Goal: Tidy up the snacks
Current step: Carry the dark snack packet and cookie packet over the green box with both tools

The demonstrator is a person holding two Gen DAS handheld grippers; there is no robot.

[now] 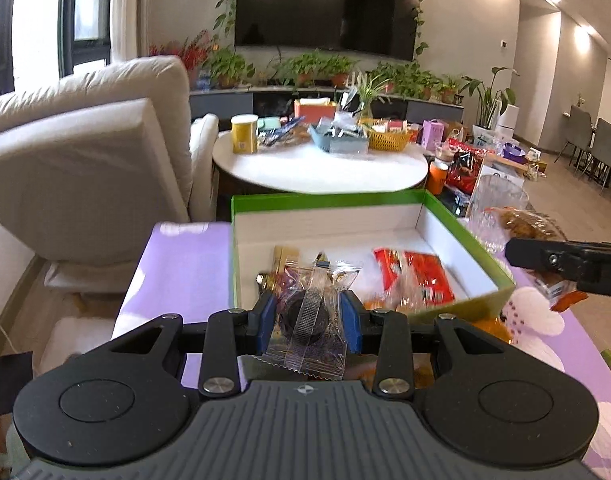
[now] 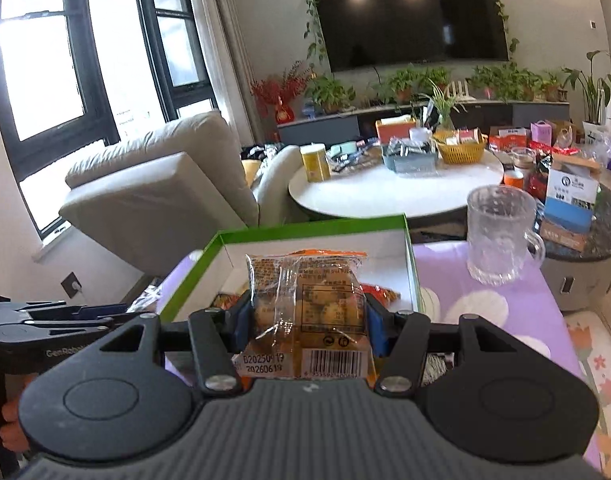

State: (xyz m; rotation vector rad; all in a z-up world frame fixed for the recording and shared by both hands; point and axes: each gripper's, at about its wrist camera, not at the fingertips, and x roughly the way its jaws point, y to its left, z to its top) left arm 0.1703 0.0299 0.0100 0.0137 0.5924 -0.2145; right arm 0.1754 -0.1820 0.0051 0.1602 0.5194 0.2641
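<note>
While both tools hang just before the green box (image 1: 369, 200), each one carries a snack, so the step in hand seems to be the bringing of two packets to the box. The left tool (image 1: 310, 317) pinches a clear packet with a dark round cookie (image 1: 307, 316) between its blue pads, and the packet stands over the near edge of the box. The right tool (image 2: 307, 322) is pressed on a larger packet of golden pastries (image 2: 305, 308), which it holds upright in front of the box. Inside the box some snacks lie already: a red packet (image 1: 421, 276) and, beside it, a yellowish one that is partly hidden. I judge that the next move calls for carrying each packet over the white floor of the box, to a free place, and only then spreading the pads, so that the packet falls inside and not on the rim. The box rests on a table with a purple flowered cloth (image 2: 505, 304), and a glass mug (image 2: 499, 236) stands near the box on its right. Behind is a living room: a round white table (image 2: 393, 192) full of baskets and packets, a cream armchair (image 2: 161, 188), a dark television (image 2: 413, 12) on the wall and many green plants below it.
</note>
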